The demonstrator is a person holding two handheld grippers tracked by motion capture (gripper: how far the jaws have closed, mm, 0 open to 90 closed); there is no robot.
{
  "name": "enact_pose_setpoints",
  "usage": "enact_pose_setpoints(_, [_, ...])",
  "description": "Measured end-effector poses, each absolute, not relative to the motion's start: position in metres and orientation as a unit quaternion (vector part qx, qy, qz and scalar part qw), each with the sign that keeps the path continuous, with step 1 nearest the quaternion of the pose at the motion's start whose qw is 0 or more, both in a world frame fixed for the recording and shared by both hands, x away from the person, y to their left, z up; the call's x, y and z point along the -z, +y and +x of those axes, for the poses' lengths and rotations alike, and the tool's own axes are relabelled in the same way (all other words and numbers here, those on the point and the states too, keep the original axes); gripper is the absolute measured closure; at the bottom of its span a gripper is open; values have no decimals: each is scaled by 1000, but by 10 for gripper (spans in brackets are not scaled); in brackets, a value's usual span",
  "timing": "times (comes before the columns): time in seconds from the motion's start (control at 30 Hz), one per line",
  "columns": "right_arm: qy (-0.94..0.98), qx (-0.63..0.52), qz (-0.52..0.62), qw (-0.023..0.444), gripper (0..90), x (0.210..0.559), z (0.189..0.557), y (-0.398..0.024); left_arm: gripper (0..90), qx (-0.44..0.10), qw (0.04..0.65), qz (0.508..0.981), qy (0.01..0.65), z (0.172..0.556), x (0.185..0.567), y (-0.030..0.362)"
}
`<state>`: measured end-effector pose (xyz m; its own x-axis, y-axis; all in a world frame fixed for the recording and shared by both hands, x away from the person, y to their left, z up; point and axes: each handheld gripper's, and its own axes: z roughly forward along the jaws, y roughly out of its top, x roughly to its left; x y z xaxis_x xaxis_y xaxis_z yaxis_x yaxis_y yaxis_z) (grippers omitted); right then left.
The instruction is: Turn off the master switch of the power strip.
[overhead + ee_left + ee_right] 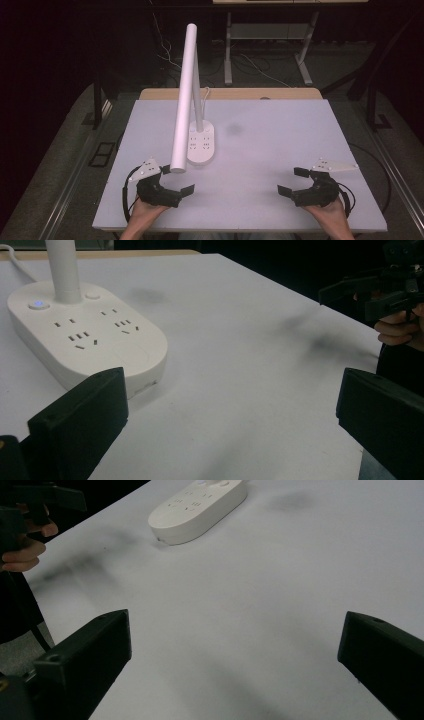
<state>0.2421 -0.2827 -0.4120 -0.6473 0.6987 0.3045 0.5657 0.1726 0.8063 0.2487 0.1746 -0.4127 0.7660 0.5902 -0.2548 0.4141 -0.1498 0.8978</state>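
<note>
Evidently nothing has begun: the left tool (177, 181) and right tool (294, 181) hover, jaws apart and empty, over the pale grey desk (280, 150). Any next move likely means reaching toward the white oval-based socket lamp (201, 142).

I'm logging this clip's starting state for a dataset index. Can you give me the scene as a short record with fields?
surface: white table top on a wooden table
main object: white desk lamp whose base is a power strip with sockets
lamp head: long white bar, tilted, reaching toward the person
lamp position: left half of the table, ahead of the left gripper
left gripper: open, holding nothing, near the table's front edge
right gripper: open, holding nothing, near the front edge
cable: white cord leaving the lamp base rearward
</note>
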Motion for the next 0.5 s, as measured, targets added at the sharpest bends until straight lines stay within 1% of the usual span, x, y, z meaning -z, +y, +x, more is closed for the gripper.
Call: enact_pose_setpoints(0.5, [768, -485, 413, 66, 0, 413, 241, -283, 0, -75, 560, 755, 333, 249, 412, 175])
